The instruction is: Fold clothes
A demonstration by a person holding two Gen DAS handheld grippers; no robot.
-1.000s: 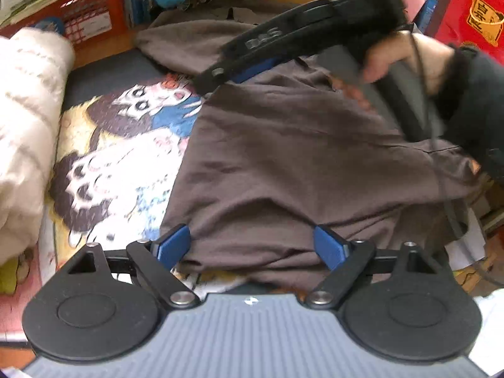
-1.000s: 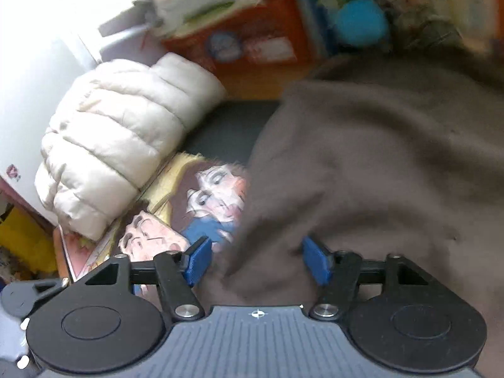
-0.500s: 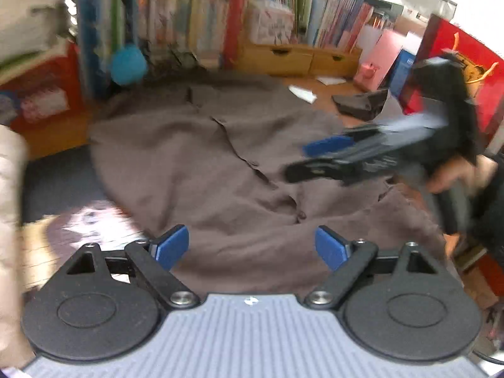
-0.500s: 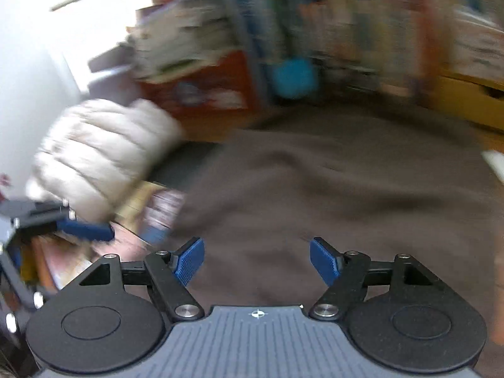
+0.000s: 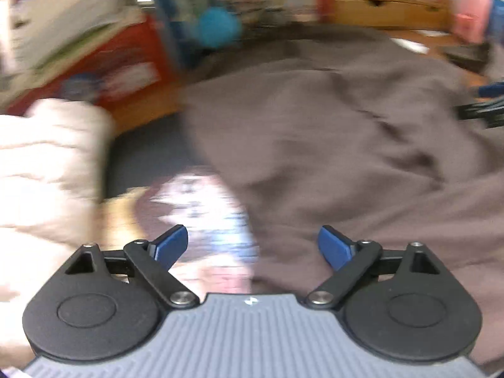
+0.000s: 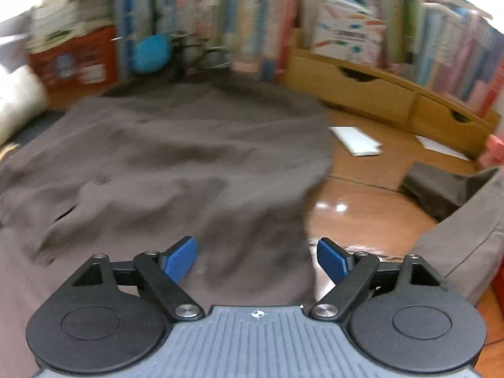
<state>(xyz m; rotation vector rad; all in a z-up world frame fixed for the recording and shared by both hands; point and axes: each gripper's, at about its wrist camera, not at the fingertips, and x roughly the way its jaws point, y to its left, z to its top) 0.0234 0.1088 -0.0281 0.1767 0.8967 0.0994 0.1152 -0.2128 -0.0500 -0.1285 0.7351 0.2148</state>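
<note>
brown garment (image 6: 176, 163): 1 | puffer jacket (image 5: 47, 170): 1 | blue ball (image 6: 151, 52): 1 | wooden drawers (image 6: 378, 94): 2

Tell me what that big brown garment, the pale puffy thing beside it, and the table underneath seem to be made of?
The brown garment looks like soft, matte woven fabric, perhaps cotton: it lies in limp creases without shine. The cream puffy jacket seems quilted and padded, judging by its bulging stitched ridges, though blur hides detail. The orange-brown tabletop appears to be varnished wood: glossy, with bright light reflections.
</note>
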